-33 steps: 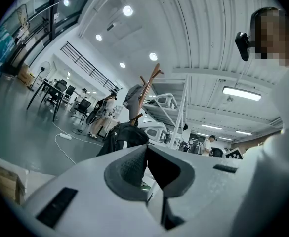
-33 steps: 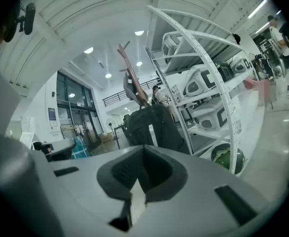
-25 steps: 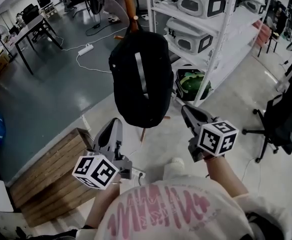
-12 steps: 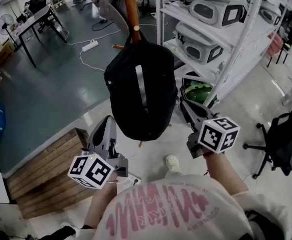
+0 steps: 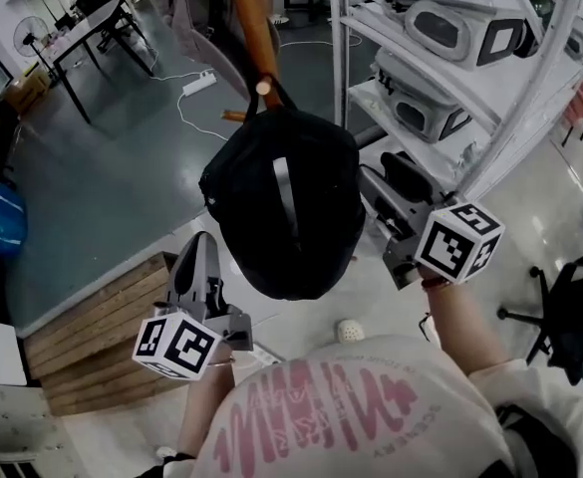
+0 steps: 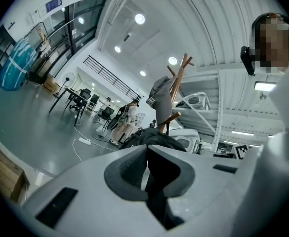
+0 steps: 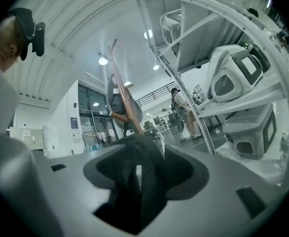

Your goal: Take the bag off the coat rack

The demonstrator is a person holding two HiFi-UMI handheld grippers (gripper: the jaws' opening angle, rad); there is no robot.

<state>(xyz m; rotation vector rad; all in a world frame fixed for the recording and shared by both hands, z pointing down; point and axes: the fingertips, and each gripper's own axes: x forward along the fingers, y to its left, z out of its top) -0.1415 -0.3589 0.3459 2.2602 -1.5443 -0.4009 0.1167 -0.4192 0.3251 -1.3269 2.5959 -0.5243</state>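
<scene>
Reaching stage: you face the black fabric backpack (image 5: 286, 207) hanging on the brown wooden coat rack (image 5: 251, 28). The left tongs (image 5: 199, 252) are closed and empty. The right tongs (image 5: 374, 185) have just been parting, with the bag between them but not yet pinched. Next, likely grip it and lift its loop off the peg.

Coat rack (image 5: 249, 23), black bag (image 5: 283, 217) hanging on it

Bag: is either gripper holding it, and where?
Neither holds it. The bag hangs on the coat rack; the left gripper is shut, empty; the right gripper has just been opening, bag showing in its gap, not pinched.
</scene>
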